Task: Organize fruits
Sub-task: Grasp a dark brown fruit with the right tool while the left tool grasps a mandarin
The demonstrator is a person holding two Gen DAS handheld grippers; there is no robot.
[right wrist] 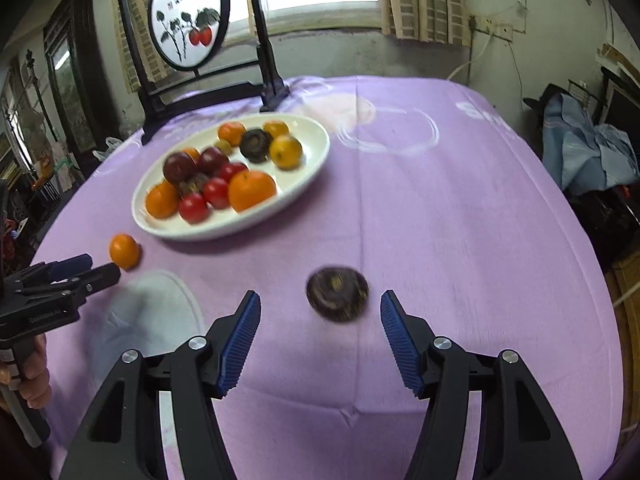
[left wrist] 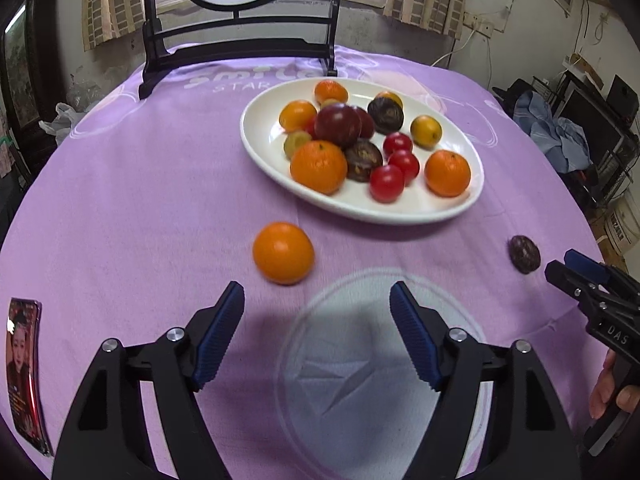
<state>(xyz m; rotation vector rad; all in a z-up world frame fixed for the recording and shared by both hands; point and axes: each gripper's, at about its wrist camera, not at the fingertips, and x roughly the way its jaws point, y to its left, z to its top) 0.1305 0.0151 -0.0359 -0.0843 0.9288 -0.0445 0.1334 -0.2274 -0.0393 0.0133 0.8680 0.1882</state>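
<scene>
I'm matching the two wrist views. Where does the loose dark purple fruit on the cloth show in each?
Left wrist: dark purple fruit at far right, beside the right gripper's tip.
Right wrist: low centre, just ahead of the open jaws.
Shared landmark: the white plate of fruit.

Purple tablecloth (left wrist: 140,200), painted screen (right wrist: 188,20), photo card (left wrist: 24,372).

Purple-clothed table (left wrist: 132,200): plate (left wrist: 264,148), orange (left wrist: 283,253), passionfruit (left wrist: 524,254).
</scene>
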